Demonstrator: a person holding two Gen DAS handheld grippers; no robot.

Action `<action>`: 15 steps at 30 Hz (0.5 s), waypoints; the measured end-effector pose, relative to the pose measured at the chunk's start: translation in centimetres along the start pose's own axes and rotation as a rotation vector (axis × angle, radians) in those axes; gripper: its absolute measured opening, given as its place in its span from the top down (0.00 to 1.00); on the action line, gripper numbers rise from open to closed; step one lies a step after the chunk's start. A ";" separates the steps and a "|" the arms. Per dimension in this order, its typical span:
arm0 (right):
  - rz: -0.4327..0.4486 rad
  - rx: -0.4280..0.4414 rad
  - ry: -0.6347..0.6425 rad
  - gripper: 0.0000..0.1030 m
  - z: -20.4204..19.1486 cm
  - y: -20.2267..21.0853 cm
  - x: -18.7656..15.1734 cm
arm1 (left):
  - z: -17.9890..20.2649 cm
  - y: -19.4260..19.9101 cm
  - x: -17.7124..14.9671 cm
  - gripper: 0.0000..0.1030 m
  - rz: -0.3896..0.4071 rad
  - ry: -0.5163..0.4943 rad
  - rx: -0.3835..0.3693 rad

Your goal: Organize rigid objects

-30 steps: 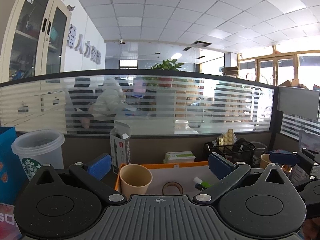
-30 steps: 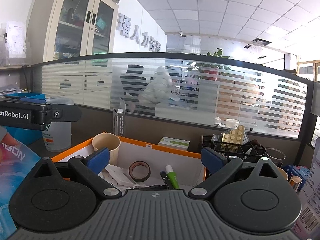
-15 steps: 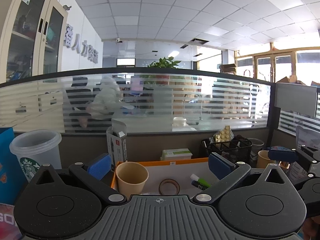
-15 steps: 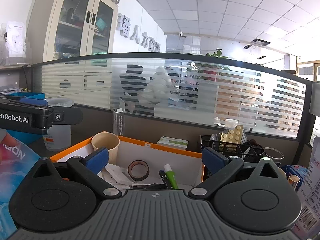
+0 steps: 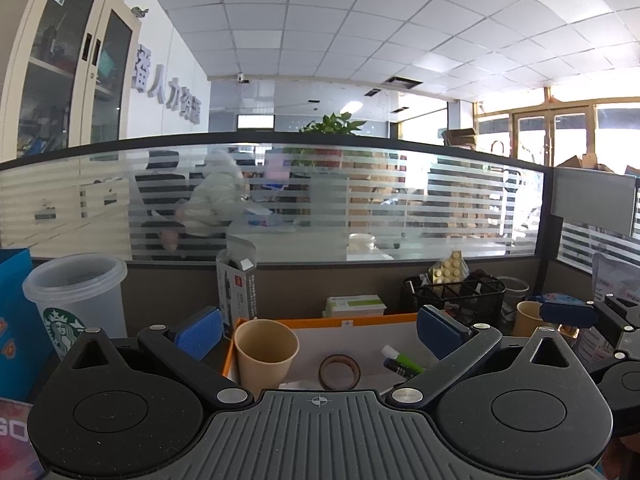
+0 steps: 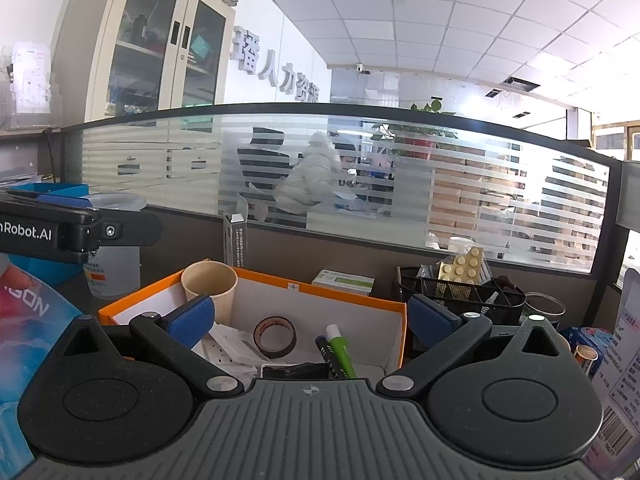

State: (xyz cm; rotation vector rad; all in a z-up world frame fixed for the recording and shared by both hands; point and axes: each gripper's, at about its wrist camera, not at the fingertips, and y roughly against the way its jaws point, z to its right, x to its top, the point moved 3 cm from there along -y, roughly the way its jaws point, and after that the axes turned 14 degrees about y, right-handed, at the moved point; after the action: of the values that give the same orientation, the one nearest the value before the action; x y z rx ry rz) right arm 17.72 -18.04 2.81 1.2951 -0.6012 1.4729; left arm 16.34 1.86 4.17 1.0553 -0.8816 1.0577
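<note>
An orange-rimmed white box (image 5: 360, 319) (image 6: 352, 296) sits on the desk ahead of both grippers. Inside it stand a tan paper cup (image 5: 265, 350) (image 6: 209, 286), a brown tape roll (image 5: 339, 371) (image 6: 275, 337), a green marker (image 5: 402, 359) (image 6: 340, 350) beside a dark pen (image 6: 326, 354), and a white power strip (image 6: 236, 350). My left gripper (image 5: 318, 330) is open above the box's near side, holding nothing. My right gripper (image 6: 310, 318) is open over the box as well, nothing between its blue pads. The left gripper's side (image 6: 76, 232) shows at the left in the right wrist view.
A clear Starbucks cup (image 5: 78, 304) and a blue bag (image 5: 16, 320) stand at left. A tall pen carton (image 5: 236, 284), a green-white box (image 5: 354, 306), a black mesh organizer (image 5: 454, 296) with a pill blister, and another paper cup (image 5: 528, 320) line the partition.
Both grippers drifted slightly; the box contents sit a little lower and closer in the views. Jaws stayed open. Objects have not moved.
</note>
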 end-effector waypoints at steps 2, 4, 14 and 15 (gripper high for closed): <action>-0.003 -0.002 0.008 0.00 0.1 0.0 -0.3 | -0.1 0.3 0.0 0.00 0.006 0.006 0.005; -0.007 -0.003 0.019 0.00 0.2 0.1 -0.5 | -0.3 0.5 0.1 0.00 0.014 0.010 0.011; -0.006 0.011 0.058 0.00 -1.5 0.0 -0.2 | -1.7 2.1 0.8 0.00 0.070 0.007 0.091; -0.006 0.016 0.063 0.00 -1.8 0.0 -0.1 | -2.1 2.4 0.8 0.00 0.078 0.010 0.105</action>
State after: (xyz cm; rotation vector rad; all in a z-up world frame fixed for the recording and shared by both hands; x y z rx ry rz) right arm 16.98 -16.48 2.23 1.2569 -0.5449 1.5113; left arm 14.43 4.41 4.92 1.1089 -0.8731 1.1843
